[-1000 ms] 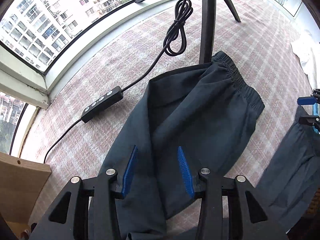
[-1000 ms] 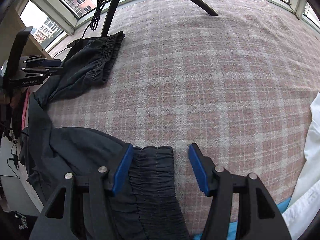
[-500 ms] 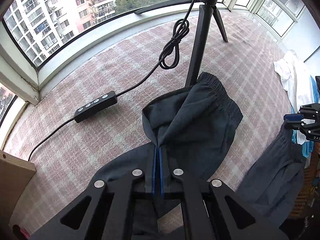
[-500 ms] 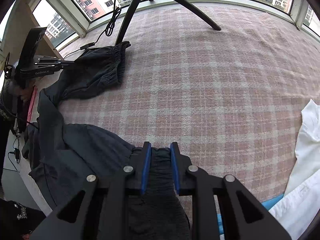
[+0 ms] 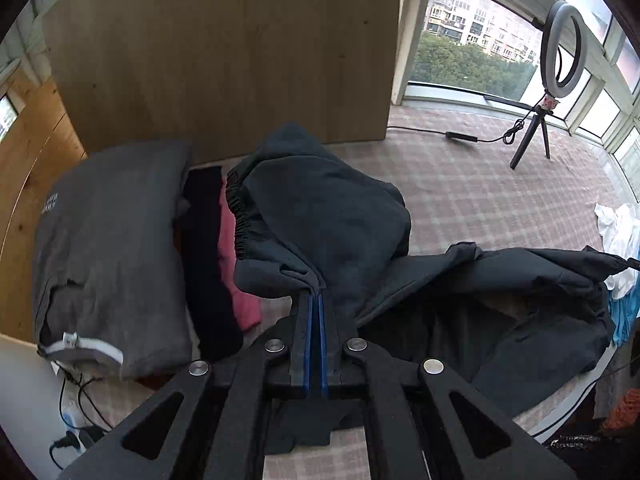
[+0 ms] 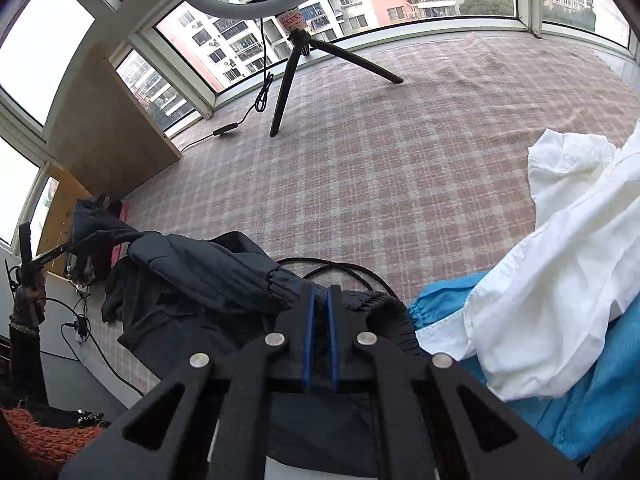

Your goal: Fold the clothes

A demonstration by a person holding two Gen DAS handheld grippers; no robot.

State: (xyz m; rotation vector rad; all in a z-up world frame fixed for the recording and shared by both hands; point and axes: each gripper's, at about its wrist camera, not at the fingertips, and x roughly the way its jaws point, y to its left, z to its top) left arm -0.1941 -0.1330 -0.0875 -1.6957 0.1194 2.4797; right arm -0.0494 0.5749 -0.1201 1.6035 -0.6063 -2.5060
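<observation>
Fabric sits pinched between the blue pads of the left gripper (image 5: 315,300), jaws drawn nearly together on a fold of the dark trousers (image 5: 328,216). From that pinch the cloth rises and spreads across the middle of the left wrist frame, its gathered elastic waistband (image 5: 239,216) running down the left edge of the bunch. The rest trails to the lower right over the pink checked blanket (image 5: 480,184), where deep folds hide how the legs lie.

The right gripper (image 6: 319,300) is closed just as narrowly on a gathered elastic edge of the same trousers at lower centre of its frame; whether that is cuff or waistband is hard to tell. A black cable (image 6: 340,268) loops just beyond the jaws, partly hidden by cloth.

Left of the trousers in the left wrist view lie folded items — a red garment (image 5: 236,264), a black one (image 5: 208,264) and a grey pillow (image 5: 108,256) with small white lettering too blurred to read. A wooden panel (image 5: 224,52) fills the upper centre. At upper right stands a ring light (image 5: 560,50) on a tripod; a red-and-white label below the ring is illegible.

A white garment (image 6: 560,272) over a blue one (image 6: 592,404) occupies the right of the right wrist frame, cut off by the edge.
</observation>
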